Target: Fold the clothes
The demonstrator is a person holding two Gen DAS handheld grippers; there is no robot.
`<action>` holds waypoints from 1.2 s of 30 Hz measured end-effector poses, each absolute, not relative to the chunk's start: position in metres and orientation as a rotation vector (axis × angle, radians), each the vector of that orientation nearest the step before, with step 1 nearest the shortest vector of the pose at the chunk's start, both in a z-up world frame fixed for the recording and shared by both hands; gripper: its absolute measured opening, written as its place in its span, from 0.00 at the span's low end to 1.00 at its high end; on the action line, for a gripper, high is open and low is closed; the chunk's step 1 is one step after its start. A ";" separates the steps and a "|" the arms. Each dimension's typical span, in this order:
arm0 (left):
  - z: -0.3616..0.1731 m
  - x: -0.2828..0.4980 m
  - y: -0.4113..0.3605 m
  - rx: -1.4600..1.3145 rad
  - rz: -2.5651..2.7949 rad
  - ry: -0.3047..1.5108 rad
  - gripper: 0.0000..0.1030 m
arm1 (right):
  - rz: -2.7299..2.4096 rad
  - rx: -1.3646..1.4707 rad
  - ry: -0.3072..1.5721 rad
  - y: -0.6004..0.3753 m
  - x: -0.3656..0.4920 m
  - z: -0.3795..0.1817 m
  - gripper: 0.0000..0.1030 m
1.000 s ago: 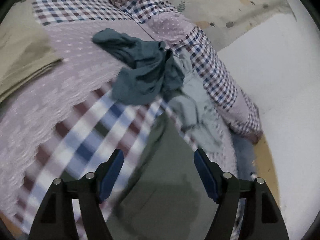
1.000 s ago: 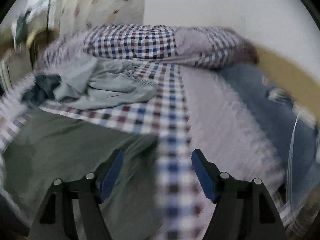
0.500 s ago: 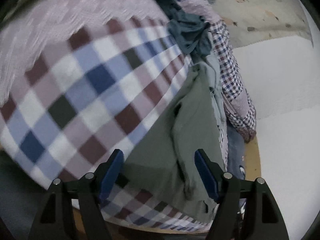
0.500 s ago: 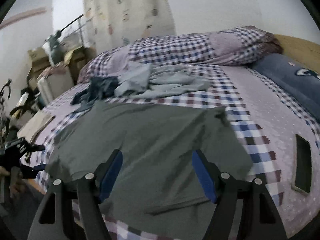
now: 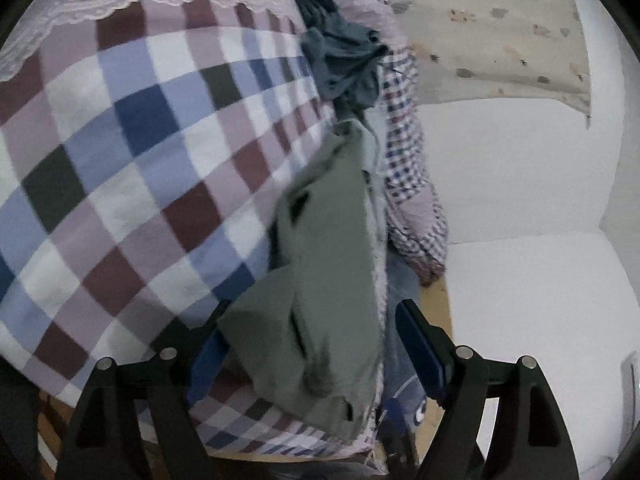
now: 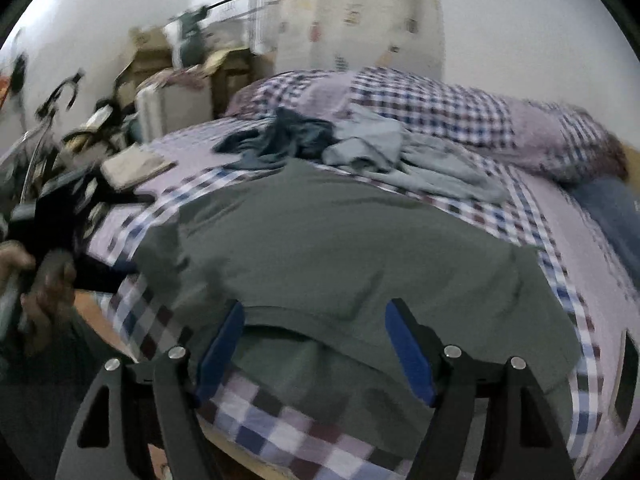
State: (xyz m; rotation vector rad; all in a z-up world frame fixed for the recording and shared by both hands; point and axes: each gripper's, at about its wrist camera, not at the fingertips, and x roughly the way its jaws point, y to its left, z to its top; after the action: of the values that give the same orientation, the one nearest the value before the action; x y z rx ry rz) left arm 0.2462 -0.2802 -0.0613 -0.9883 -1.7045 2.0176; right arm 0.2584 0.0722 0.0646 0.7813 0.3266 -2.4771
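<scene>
Crowding the checked purple-and-blue bedspread (image 6: 276,428) behind our work, a crumpled dark teal garment (image 6: 288,136) and a pale grey one (image 6: 384,152) lie touching. Our olive-green cotton T-shirt (image 6: 340,248) lies spread flat, softly wrinkled, at the near edge. Our left gripper (image 5: 316,352) and right gripper (image 6: 314,344) gape wide over it.

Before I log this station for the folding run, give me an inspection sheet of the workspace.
Surface: bed with a checked cover, lace trim at one side.
Job's things: green garment spread flat near the bed edge; dark teal garment and pale grey garment crumpled behind it.
Clutter: folded beige cloth; dark flat object at the bed's right edge.
Grippers: left gripper and right gripper open, over the green garment's edge.
Cables: nothing seen.
Surroundings: checked pillow, patterned curtain, boxes, white wall.
</scene>
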 end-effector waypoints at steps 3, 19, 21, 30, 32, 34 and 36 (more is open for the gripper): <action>-0.057 0.245 -0.284 -0.935 1.986 -1.707 0.81 | -2.435 0.752 0.427 0.045 0.268 0.056 0.77; -0.060 0.245 -0.299 -0.803 1.741 -1.725 0.81 | -2.305 0.469 0.900 -0.083 0.295 -0.001 0.78; -0.058 0.246 -0.301 -0.794 1.732 -1.715 0.81 | -2.310 0.418 0.949 -0.095 0.294 -0.005 0.78; -0.065 0.252 -0.314 -1.012 1.969 -1.654 0.81 | -2.262 0.440 1.023 -0.124 0.279 -0.017 0.05; -0.061 0.252 -0.309 -1.059 2.026 -1.585 0.76 | -2.262 0.448 0.980 -0.122 0.278 -0.012 0.04; -0.056 0.252 -0.304 -1.106 2.091 -1.500 0.69 | -2.268 0.448 0.927 -0.119 0.278 -0.004 0.04; -0.055 0.251 -0.298 -1.140 2.115 -1.448 0.47 | -2.269 0.452 0.889 -0.116 0.279 0.002 0.04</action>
State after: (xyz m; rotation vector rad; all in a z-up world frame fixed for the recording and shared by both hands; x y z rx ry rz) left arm 0.2514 -0.2984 -0.0546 -1.1395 -1.4482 2.1154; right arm 0.2791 -0.1164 0.0016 0.4524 0.8889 -2.2687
